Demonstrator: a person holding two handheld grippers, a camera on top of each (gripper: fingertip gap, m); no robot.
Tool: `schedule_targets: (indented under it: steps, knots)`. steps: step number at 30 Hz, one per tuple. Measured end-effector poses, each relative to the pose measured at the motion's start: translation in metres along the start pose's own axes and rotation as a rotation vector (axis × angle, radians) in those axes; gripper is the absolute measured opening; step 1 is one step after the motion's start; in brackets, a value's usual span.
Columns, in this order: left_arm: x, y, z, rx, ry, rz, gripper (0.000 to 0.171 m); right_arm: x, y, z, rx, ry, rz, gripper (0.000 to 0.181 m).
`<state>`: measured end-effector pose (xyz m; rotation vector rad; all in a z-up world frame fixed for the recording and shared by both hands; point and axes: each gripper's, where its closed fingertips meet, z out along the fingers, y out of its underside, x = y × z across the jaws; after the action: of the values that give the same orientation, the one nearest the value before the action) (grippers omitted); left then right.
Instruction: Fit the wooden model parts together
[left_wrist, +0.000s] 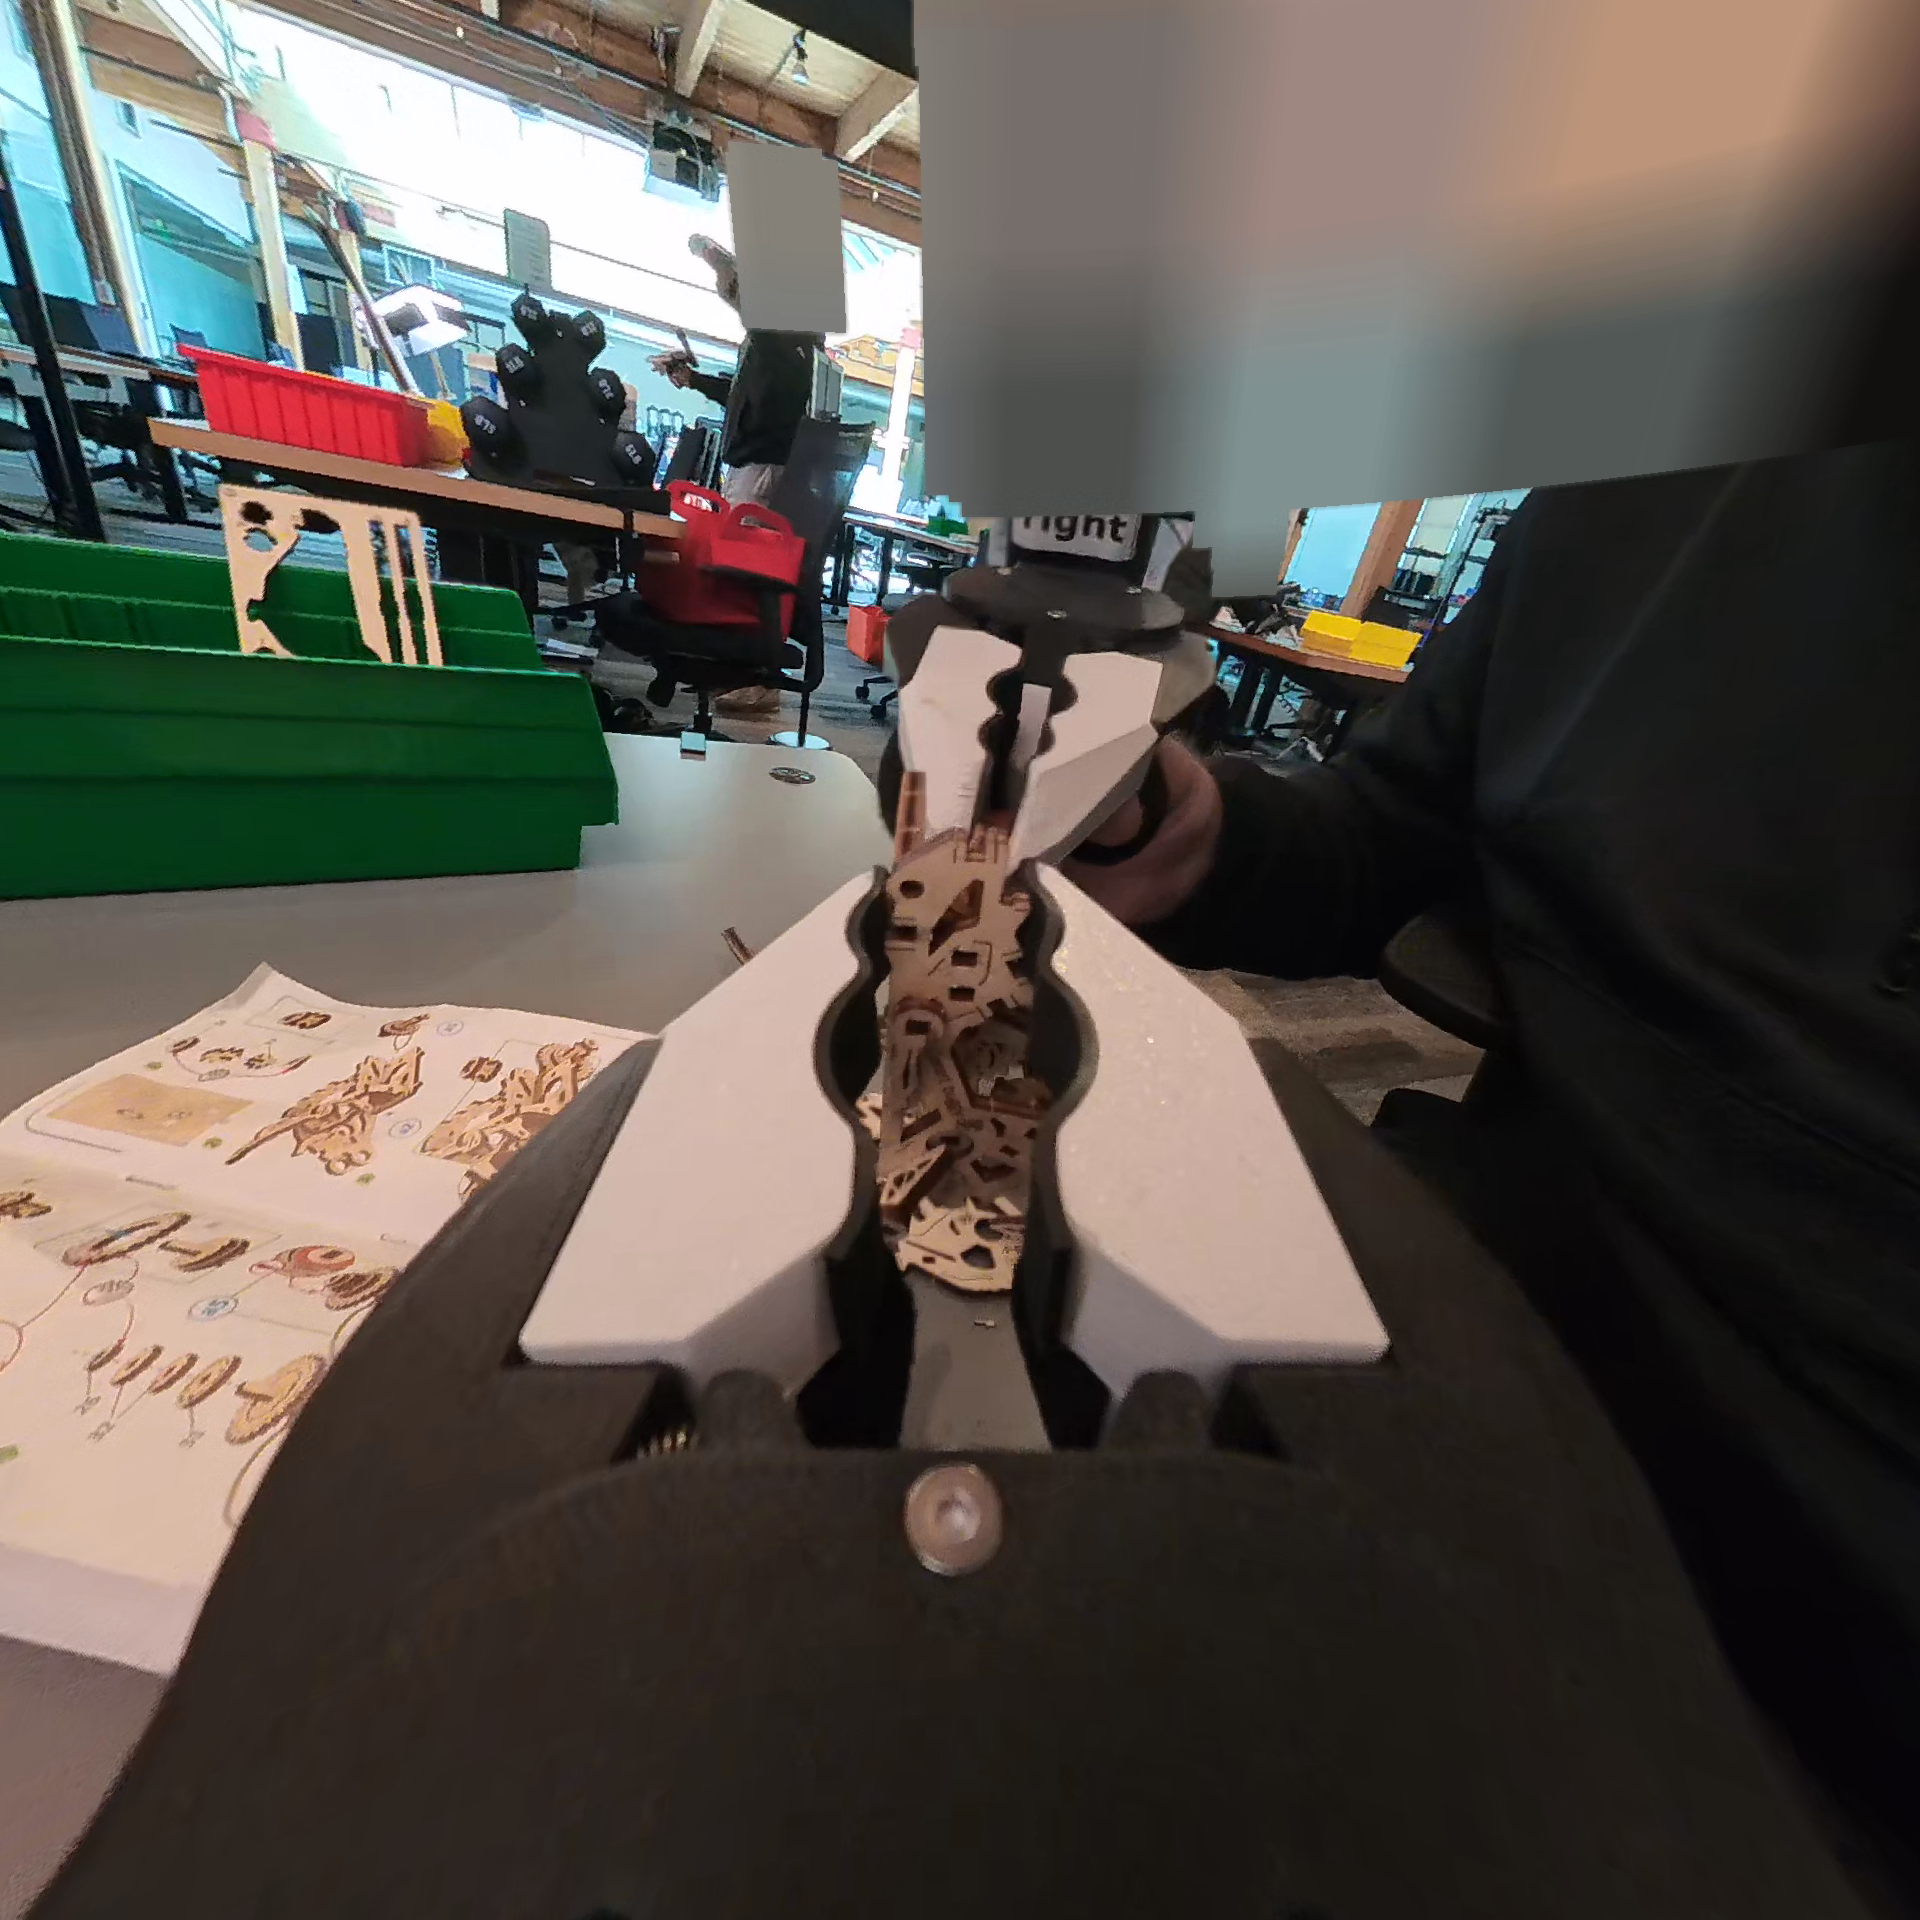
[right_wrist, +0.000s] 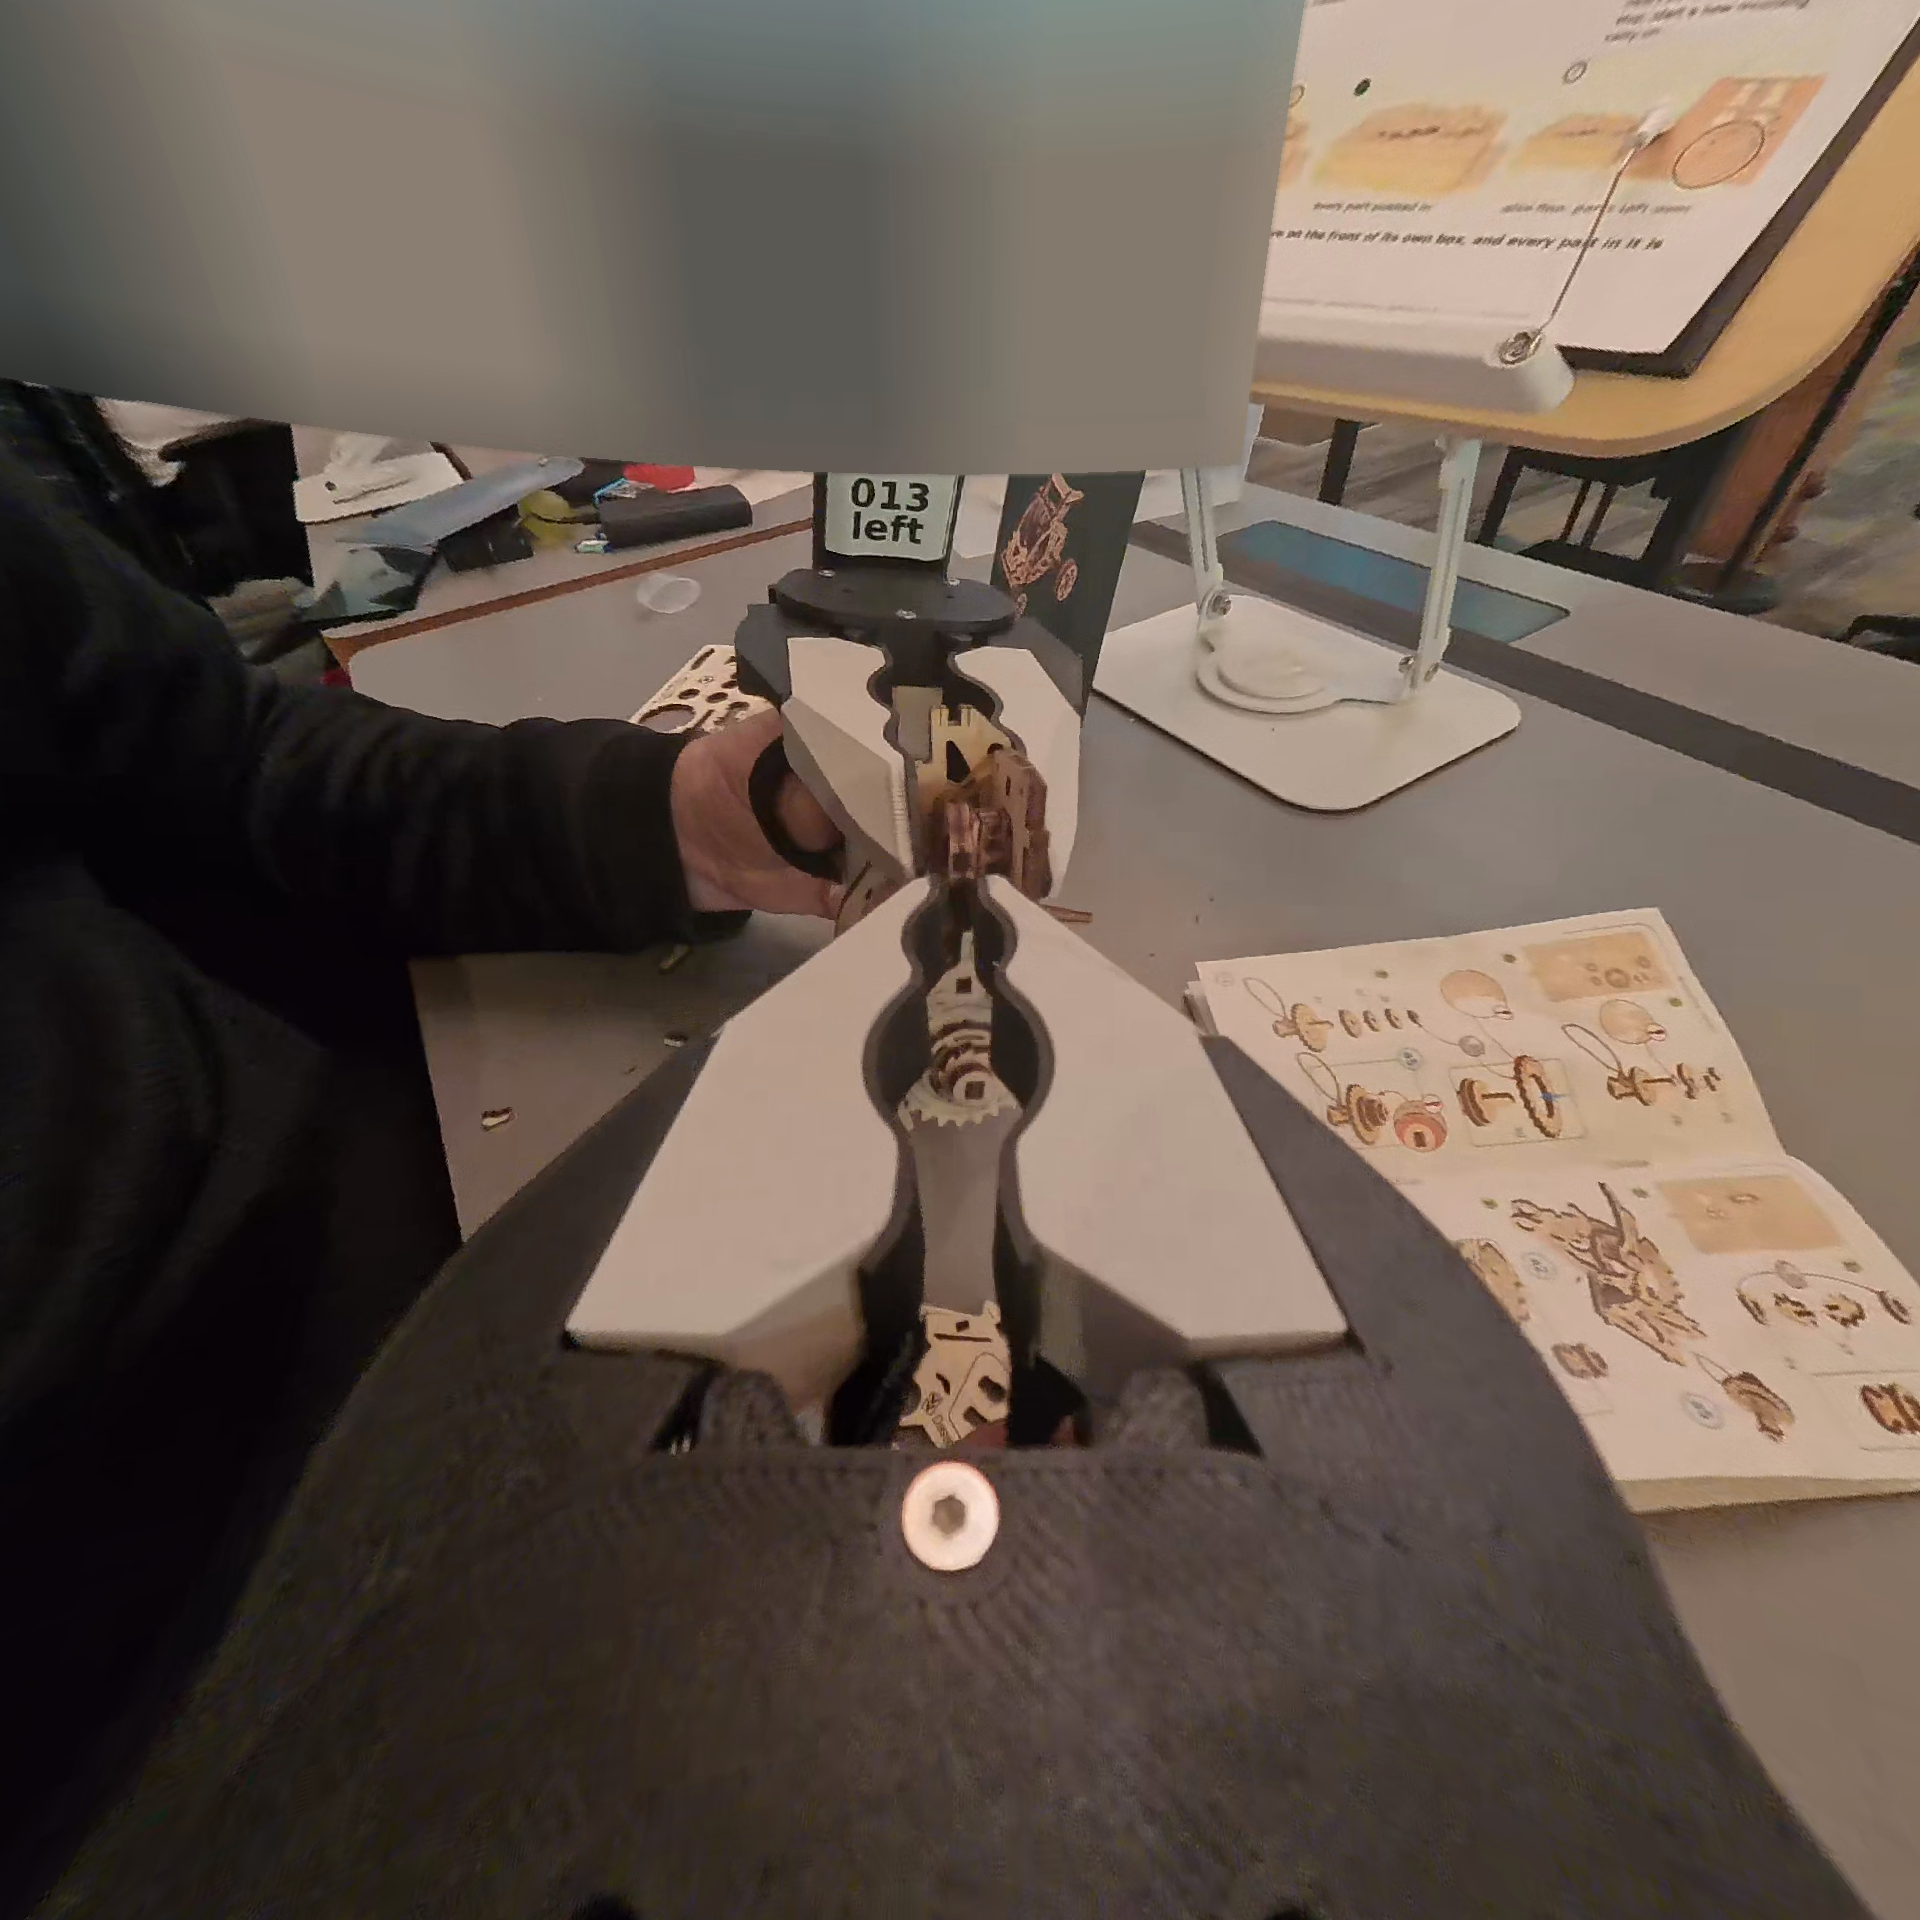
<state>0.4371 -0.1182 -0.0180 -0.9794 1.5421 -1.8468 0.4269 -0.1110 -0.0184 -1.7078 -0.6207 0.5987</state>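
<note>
Wooden model (left_wrist: 961, 1049) held in mid-air above the desk (left_wrist: 416, 935), already a dense cluster of joined parts, so well under way. Left tool (left_wrist: 956, 873) pinches its body; right tool (right_wrist: 951, 883) pinches a small piece at its near end, apparently being seated. Instruction sheet (right_wrist: 1558, 1195) lies open alongside, and a punched part sheet (left_wrist: 332, 587) stands in the green bin (left_wrist: 291, 769).

Left gripper (left_wrist: 961, 883) and right gripper (right_wrist: 951, 894) meet tip to tip, fingers closed.
</note>
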Motion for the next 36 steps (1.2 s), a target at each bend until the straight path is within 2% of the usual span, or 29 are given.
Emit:
schedule_targets:
  steps: [3,14,21,24,28,31,36]
  knots:
    - [0.001,0.001,0.001,-0.006,0.004,0.006,0.022,-0.002,0.002,0.000,0.012,-0.042,0.054,0.000]
    - [0.007,0.004,0.005,-0.039,0.005,0.048,0.022,-0.005,0.001,-0.007,-0.013,-0.125,0.073,0.000]
    - [0.008,0.008,0.006,-0.046,0.023,0.044,0.021,-0.010,0.002,-0.008,0.010,0.040,0.050,0.000]
    - [0.013,0.008,0.009,-0.072,0.027,0.067,0.022,-0.009,-0.001,-0.013,0.034,-0.047,0.145,0.000]
    - [0.003,0.008,-0.001,-0.078,-0.023,0.075,0.022,-0.002,-0.008,-0.023,0.023,-0.134,0.143,0.000]
    - [0.002,-0.001,-0.007,-0.037,-0.023,0.071,0.021,0.003,-0.011,-0.029,-0.005,-0.088,0.076,0.000]
    - [-0.001,0.003,-0.003,-0.027,-0.014,0.036,0.021,0.001,-0.008,-0.027,0.042,-0.106,0.128,0.000]
